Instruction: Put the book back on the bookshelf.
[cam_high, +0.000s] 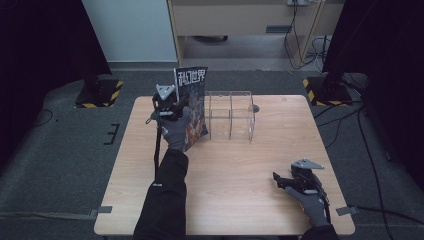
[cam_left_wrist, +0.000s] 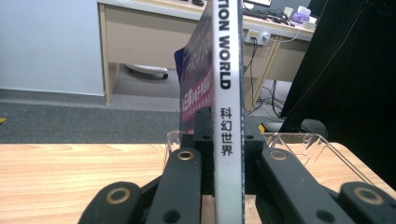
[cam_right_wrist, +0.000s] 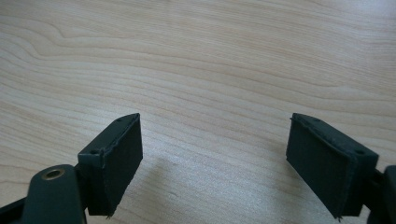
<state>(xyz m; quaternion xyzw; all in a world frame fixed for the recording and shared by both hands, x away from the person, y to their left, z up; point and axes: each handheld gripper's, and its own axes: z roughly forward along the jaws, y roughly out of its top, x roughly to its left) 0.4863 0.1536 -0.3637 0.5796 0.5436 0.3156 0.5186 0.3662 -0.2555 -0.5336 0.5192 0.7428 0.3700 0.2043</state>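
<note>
Magazines: I count 1 (cam_high: 192, 107), clamped upright in my left gripper (cam_left_wrist: 228, 186) beside 1 clear rack (cam_high: 231, 115); right gripper (cam_right_wrist: 215, 168) gapes wide, holding nothing.

The magazine (cam_high: 192, 107) is showing a dark blue cover with white characters on top and orange-red artwork below; its spine (cam_left_wrist: 227, 116) is white with black lettering. The desk (cam_high: 235, 165) is glowing pale wood with wavy grain. The rack (cam_high: 231, 114) near the far edge is clear, colourless plastic. The left tongs (cam_left_wrist: 223, 154) and right tongs (cam_right_wrist: 212, 161) are looking matt black, with brass-coloured rivets.
</note>
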